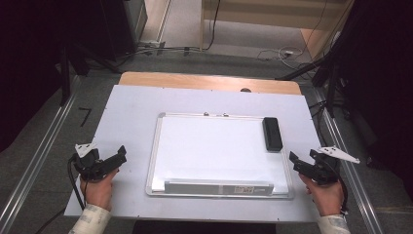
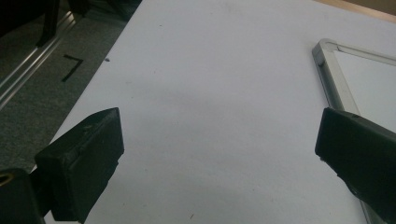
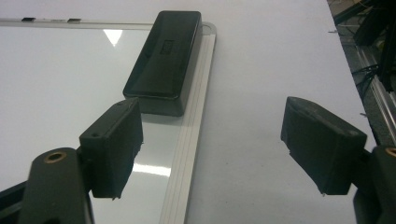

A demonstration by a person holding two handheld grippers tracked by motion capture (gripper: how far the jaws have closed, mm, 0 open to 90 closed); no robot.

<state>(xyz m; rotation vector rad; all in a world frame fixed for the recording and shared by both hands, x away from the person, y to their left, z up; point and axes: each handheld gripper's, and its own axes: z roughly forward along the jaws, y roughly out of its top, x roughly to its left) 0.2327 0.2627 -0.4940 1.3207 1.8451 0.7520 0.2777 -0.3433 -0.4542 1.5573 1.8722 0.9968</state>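
Though glossy, black rectangular eraser (image 3: 163,58) on smooth whiteboard (image 3: 60,84)

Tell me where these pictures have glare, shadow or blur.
Right gripper view: bright reflections on the whiteboard, one near its top and one close to the jaws; the eraser looks sharp. Left gripper view: a faint broad shadow on the table; the near jaws look soft. High view: even light on the table, dark corners at both sides.
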